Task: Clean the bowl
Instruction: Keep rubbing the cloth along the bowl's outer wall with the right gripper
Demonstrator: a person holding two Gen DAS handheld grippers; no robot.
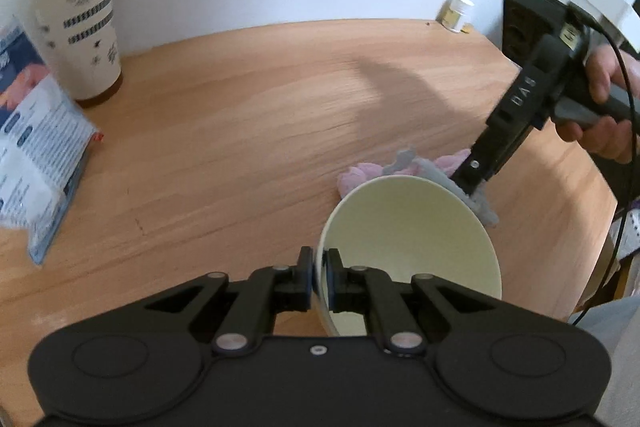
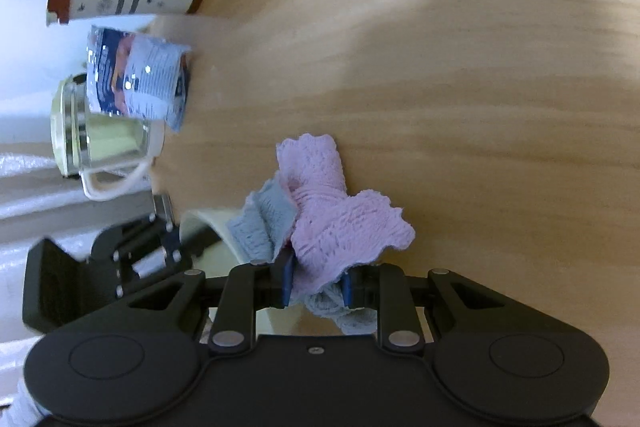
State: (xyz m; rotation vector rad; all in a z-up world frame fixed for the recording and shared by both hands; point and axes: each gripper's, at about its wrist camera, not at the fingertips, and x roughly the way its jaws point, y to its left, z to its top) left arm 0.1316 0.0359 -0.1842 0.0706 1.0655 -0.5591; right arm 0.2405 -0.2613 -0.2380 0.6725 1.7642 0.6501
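Wooden table [image 1: 240, 115]; left tool [image 1: 318, 269] pinches empty bowl [image 1: 408, 227] rim.

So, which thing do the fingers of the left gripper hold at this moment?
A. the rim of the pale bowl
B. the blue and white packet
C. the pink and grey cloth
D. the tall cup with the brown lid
A: in the left wrist view the left gripper has its fingers closed on the wall of the tilted bowl at its rim, one inside and one outside; the cloth is in the right gripper.
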